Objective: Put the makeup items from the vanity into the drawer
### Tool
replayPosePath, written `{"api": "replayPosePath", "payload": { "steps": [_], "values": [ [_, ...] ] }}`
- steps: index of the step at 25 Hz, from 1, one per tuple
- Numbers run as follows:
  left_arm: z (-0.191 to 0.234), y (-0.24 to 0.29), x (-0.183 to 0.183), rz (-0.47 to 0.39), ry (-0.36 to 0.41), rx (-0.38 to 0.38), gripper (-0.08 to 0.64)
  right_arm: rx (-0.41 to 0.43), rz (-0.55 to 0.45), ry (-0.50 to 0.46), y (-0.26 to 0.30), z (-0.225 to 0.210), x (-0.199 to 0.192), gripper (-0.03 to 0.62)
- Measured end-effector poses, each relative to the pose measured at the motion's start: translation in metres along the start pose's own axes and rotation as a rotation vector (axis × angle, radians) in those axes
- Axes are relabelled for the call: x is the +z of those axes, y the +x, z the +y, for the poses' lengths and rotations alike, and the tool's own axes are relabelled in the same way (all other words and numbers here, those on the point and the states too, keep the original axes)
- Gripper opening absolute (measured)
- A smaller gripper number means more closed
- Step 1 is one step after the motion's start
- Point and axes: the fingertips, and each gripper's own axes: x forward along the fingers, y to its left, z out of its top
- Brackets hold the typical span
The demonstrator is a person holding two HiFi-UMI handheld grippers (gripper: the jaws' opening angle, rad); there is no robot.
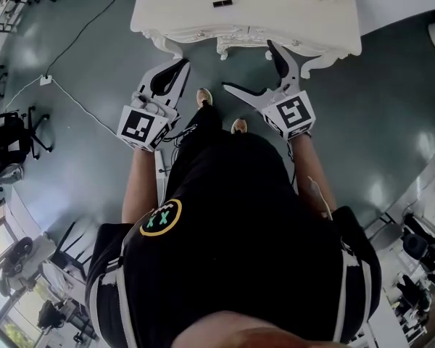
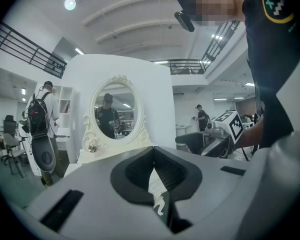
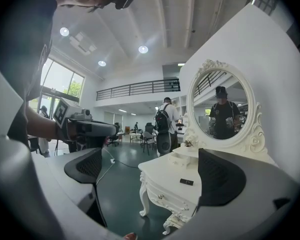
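Person stands short of white vanity (image 1: 290, 13). Small black makeup tube (image 1: 222, 3) lies on far tabletop, untouched. Drawer (image 3: 162, 198) closed. Left gripper (image 1: 180, 67) pinched together, nothing held. Right gripper (image 1: 248, 65) spread wide, likely readied for reach.

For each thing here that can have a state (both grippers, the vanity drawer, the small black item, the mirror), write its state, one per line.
left gripper: shut, nothing between the jaws
right gripper: open wide, empty
drawer: closed
black makeup item: lying flat on the vanity top, untouched
mirror: upright at the back of the vanity
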Motion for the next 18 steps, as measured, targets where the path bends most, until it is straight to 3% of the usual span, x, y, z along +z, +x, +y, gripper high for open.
{"api": "replayPosePath", "payload": {
  "steps": [9,18],
  "values": [
    [0.035,0.056,-0.010,-0.003,-0.005,-0.036,0.020,-0.021,0.040,-0.010,0.039,-0.054,-0.012,0.600],
    [0.131,0.116,-0.030,-0.005,-0.014,-0.092,0.020,-0.039,0.112,-0.025,0.138,-0.110,-0.024,0.600]
  ]
}}
